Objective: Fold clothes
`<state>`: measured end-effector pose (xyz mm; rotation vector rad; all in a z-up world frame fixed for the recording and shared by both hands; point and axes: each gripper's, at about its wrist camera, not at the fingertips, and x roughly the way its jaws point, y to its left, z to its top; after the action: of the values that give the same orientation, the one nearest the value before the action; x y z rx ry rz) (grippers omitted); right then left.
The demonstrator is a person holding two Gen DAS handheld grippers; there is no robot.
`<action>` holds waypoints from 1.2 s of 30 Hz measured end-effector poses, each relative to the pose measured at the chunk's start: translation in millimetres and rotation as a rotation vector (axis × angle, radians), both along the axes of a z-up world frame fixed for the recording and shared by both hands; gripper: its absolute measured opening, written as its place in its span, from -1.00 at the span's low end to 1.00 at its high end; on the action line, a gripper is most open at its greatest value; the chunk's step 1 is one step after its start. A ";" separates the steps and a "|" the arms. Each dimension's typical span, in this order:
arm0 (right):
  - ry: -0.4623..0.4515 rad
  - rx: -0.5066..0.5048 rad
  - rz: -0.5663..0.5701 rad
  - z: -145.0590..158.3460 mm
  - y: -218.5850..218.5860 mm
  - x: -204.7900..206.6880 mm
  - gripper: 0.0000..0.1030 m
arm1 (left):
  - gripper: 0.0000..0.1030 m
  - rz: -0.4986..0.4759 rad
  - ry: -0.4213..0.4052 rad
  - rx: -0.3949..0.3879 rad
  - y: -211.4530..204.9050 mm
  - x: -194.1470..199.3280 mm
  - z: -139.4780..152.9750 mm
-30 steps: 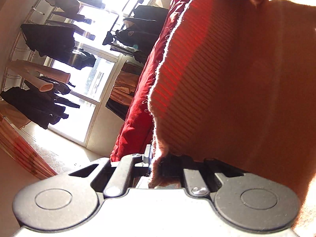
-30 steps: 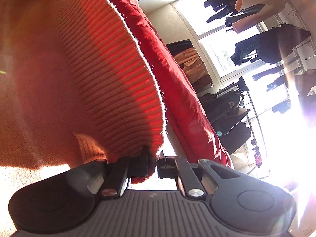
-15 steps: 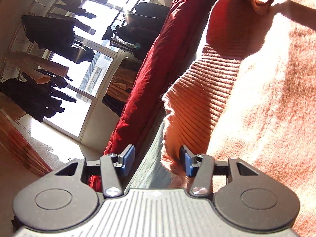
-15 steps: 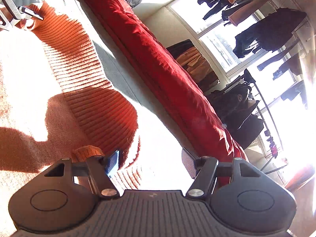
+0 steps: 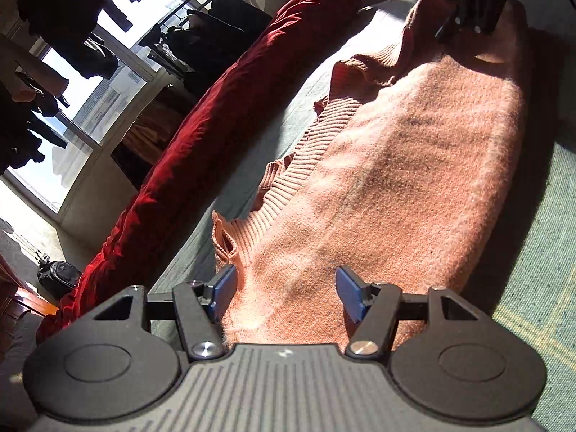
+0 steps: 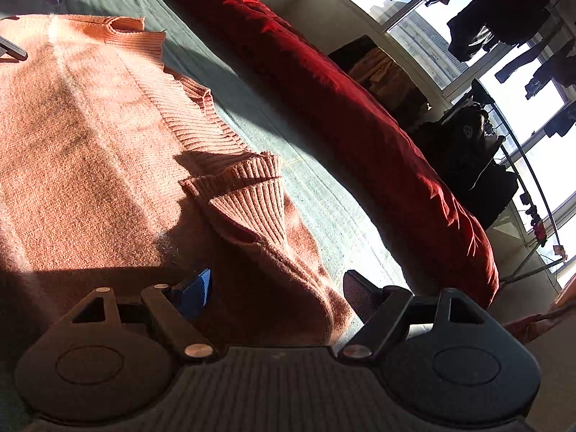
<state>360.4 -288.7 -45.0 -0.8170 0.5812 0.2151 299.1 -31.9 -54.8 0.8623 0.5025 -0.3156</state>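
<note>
Both grippers, left (image 5: 284,293) and right (image 6: 275,289), opening, released above the fuzzy orange sweater (image 5: 396,165) (ribbed hem).

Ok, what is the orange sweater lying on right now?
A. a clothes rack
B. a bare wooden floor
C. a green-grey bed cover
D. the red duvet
C: the orange sweater lies spread on the green-grey bed cover, with the red duvet rolled up beside it, not beneath.

Both the left gripper (image 5: 284,293) and the right gripper (image 6: 275,293) are matte black, with ribbed bodies, round side discs, silver pivot screws and blue pads (image 5: 223,289) on the fingers.
</note>
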 end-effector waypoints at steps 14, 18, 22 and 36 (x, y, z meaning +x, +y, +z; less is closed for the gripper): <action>-0.016 0.251 -0.260 10.6 -69.4 61.9 0.62 | 0.23 0.057 0.014 -0.028 17.5 10.8 -11.1; 0.003 0.287 -0.337 2.9 -82.5 69.7 0.62 | 0.24 0.073 0.019 -0.042 22.6 10.2 -12.0; 0.008 0.280 -0.361 1.4 -83.0 67.1 0.62 | 0.24 0.095 0.036 -0.052 28.2 7.6 -14.0; 0.030 0.344 -0.217 28.3 -60.7 -6.9 0.62 | -0.15 0.281 0.187 -0.563 83.6 85.9 35.3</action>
<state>353.5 -349.5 -16.8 -0.4148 0.6353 0.1231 385.0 51.7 -19.6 0.2114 0.6586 -0.2600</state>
